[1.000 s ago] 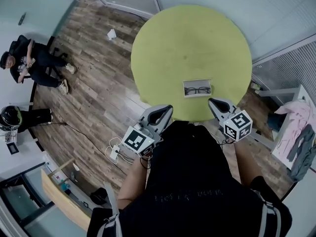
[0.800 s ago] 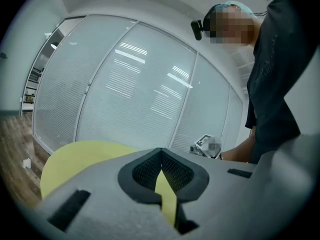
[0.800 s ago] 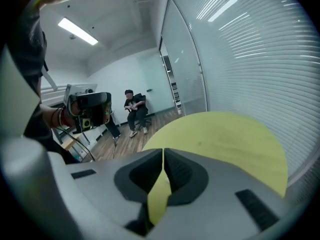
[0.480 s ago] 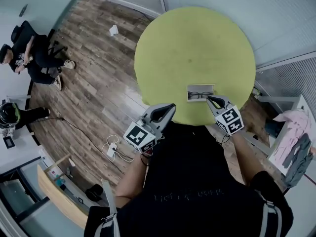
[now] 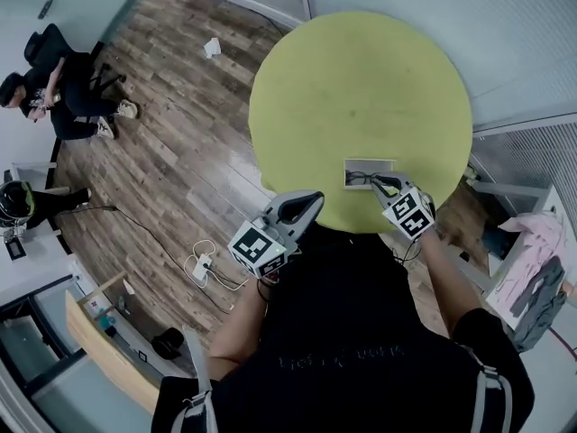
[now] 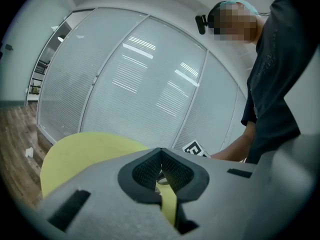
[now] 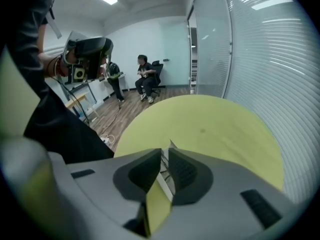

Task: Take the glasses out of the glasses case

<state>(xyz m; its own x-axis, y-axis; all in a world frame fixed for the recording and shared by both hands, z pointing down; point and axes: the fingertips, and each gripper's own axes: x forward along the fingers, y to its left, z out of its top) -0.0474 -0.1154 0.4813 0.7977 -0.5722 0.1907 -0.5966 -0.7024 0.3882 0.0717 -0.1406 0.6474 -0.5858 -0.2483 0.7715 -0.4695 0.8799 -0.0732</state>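
**Right gripper at open case, glasses still inside**

The white case [image 5: 370, 162] lies open near the front edge of the round yellow bench [image 5: 361, 79], with the glasses [image 5: 360, 178] in it. The right gripper [image 5: 380, 183] has its tip at the case's right end. Its jaws are a narrow slit, with case wall and dark frame showing in the gap; I can't tell whether they touch. The left gripper [image 5: 312, 197] has its jaws together and is empty, just off the bench edge.
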